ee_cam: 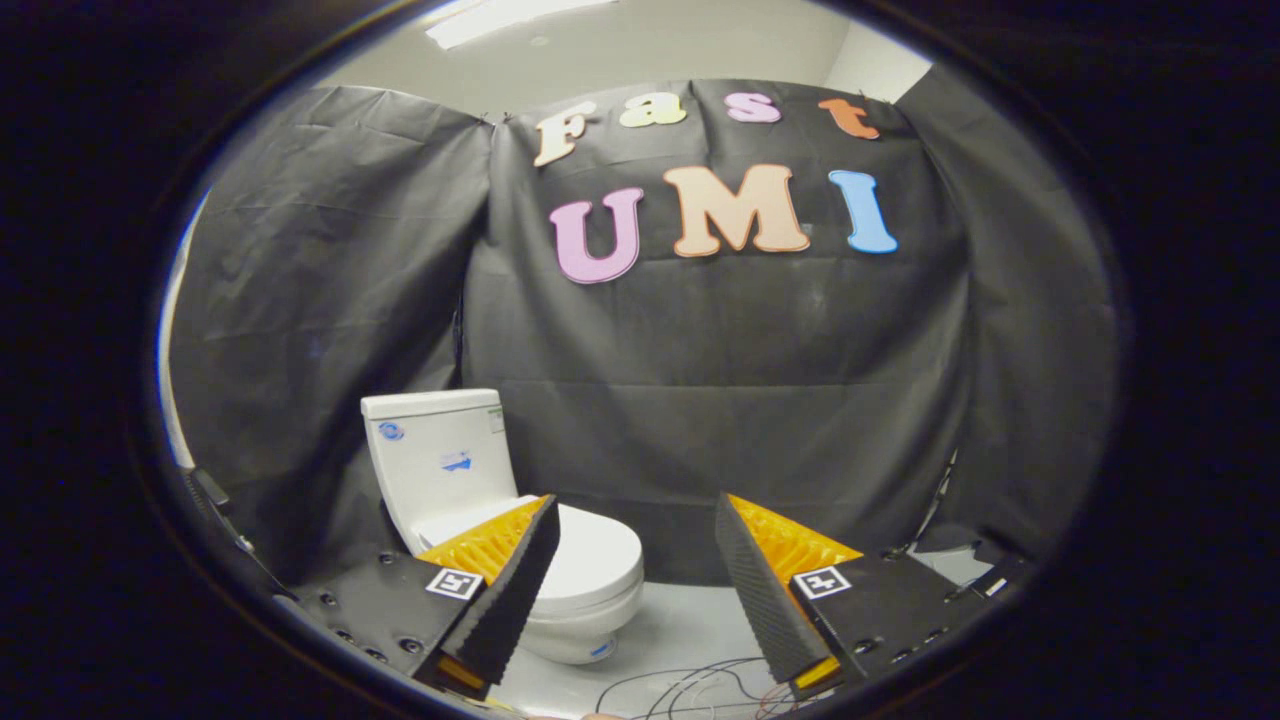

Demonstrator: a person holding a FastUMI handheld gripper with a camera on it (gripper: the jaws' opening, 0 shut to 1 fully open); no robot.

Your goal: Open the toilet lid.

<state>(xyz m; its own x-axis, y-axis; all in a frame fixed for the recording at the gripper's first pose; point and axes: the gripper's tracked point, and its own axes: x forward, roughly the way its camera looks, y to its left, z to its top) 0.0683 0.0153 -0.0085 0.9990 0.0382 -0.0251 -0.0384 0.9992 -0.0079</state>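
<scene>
The toilet [500,520] sits on the floor [680,630] against the black cloth wall, lid [590,560] flat down and closed. The tool [634,520] is well short of it, fingers spread wide, nothing held, with the bowl partly behind one finger. Best bet is probably dropping low toward the toilet's front rim, hooking a finger under the lid's edge there, and steering around the loose cables [700,690] on the floor near the toilet.
</scene>
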